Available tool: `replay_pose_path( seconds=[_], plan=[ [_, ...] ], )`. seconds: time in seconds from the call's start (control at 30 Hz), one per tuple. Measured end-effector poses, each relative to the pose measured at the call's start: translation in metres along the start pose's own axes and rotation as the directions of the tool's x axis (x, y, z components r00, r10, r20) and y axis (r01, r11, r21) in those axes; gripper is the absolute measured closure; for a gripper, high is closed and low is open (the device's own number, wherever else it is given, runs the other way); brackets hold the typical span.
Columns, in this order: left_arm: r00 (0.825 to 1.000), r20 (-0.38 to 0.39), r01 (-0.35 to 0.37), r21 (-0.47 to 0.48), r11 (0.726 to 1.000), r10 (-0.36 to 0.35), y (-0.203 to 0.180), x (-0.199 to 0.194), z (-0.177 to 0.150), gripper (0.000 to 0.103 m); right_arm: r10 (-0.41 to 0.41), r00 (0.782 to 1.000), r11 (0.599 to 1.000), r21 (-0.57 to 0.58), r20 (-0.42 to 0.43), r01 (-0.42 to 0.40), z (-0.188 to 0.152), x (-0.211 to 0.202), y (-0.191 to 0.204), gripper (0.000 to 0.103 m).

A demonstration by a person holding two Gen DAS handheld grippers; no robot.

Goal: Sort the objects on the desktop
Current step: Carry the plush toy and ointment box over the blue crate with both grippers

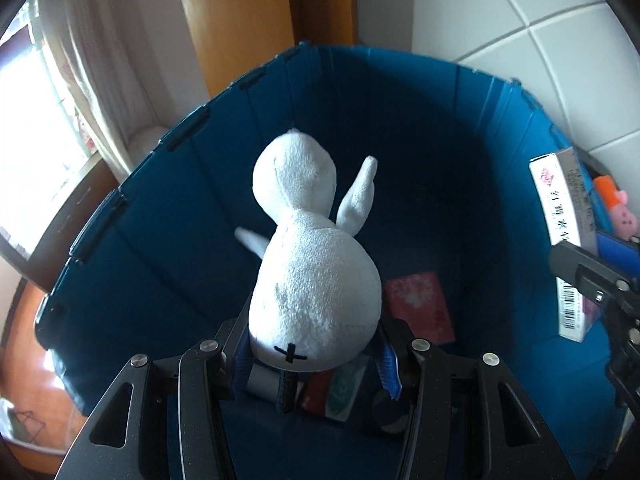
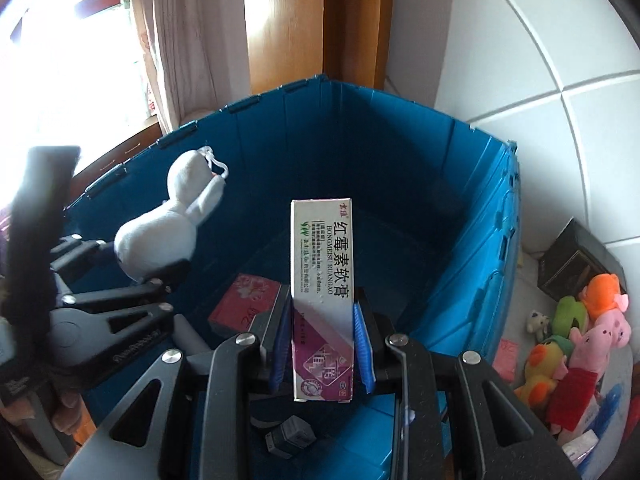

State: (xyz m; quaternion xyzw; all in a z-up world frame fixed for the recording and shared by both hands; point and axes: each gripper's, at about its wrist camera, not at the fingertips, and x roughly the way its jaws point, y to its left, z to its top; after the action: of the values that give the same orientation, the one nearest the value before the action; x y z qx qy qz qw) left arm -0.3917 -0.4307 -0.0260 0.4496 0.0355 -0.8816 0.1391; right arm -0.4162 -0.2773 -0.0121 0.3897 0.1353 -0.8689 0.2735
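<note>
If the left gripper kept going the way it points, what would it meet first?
Probably the blue bin's floor or far wall. The left gripper, shut on the white plush toy, points down into the bin; the red packet lies just right of that line. Depth is unclear.

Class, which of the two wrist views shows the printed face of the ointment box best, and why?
The right wrist view: the ointment box stands between the right gripper pads, its printed front facing the camera. The left wrist view catches the box only at the right edge, seen at an angle and partly hidden.
</note>
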Motion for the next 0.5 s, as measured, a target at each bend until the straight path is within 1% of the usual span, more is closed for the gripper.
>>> replay_pose_path(
  seconds=[0.07, 0.2, 0.33, 0.43, 0.5],
  plan=[
    [0.999, 0.009, -0.036, 0.008, 0.999, 0.036, -0.0036, -0.0019, -0.0023, 0.053, -0.020, 1.000, 1.000, -0.005, 0.005, 0.020, 0.0007, -0.0002, 0.0012, 0.075],
    [0.999, 0.034, -0.033, 0.026, 0.999, 0.032, -0.0075, -0.0068, -0.0053, 0.046, -0.045, 0.999, 0.999, -0.030, 0.007, 0.045, 0.0015, 0.0005, 0.0056, 0.075],
    [0.999, 0.033, -0.037, 0.017, 0.999, 0.036, -0.0056, -0.0069, -0.0051, 0.045, -0.047, 0.999, 0.999, -0.027, 0.008, 0.047, 0.0005, -0.0006, 0.0050, 0.075],
    [0.998, 0.041, -0.038, 0.008, 0.999, 0.038, -0.0033, -0.0084, -0.0043, 0.037, -0.048, 0.999, 0.999, -0.025, 0.003, 0.048, 0.0010, -0.0001, 0.0044, 0.075],
    [0.998, 0.051, -0.045, 0.008, 0.999, 0.044, -0.0034, -0.0091, -0.0012, 0.025, -0.057, 0.998, 0.998, -0.027, 0.005, 0.057, 0.0011, -0.0004, 0.0048, 0.075]
  ],
)
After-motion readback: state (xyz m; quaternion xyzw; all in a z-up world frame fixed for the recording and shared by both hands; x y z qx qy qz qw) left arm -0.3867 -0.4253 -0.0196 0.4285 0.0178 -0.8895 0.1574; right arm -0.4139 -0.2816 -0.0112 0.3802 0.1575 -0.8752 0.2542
